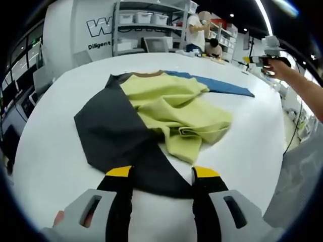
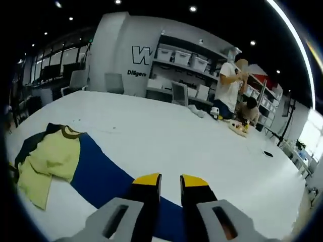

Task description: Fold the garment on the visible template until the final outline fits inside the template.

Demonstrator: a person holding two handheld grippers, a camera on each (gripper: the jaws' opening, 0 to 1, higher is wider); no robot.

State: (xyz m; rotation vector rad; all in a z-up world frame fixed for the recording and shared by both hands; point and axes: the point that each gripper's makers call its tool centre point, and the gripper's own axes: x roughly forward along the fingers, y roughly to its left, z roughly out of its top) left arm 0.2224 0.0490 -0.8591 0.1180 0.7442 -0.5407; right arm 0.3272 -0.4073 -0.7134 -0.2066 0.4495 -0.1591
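Item: yellow-green garment (image 1: 174, 108), crumpled, laid on the white table (image 1: 50, 156), partly over a dark grey template sheet (image 1: 108, 131) and against a blue template sheet (image 1: 227, 86); a brown collar is seen at its far edge. In the right gripper view the same garment (image 2: 48, 159) is seen at lower left, with the blue sheet (image 2: 98, 176) running toward the tongs. Left tongs (image 1: 162, 172): spread wide, nothing held, poised at the near edge of the dark sheet. Right tongs (image 2: 170, 177): narrow gap, nothing held, raised above the blue sheet; also seen held aloft in a hand (image 1: 275, 64). Background: shelving with bins (image 2: 184, 63), two people (image 2: 229, 91) at the far table end.
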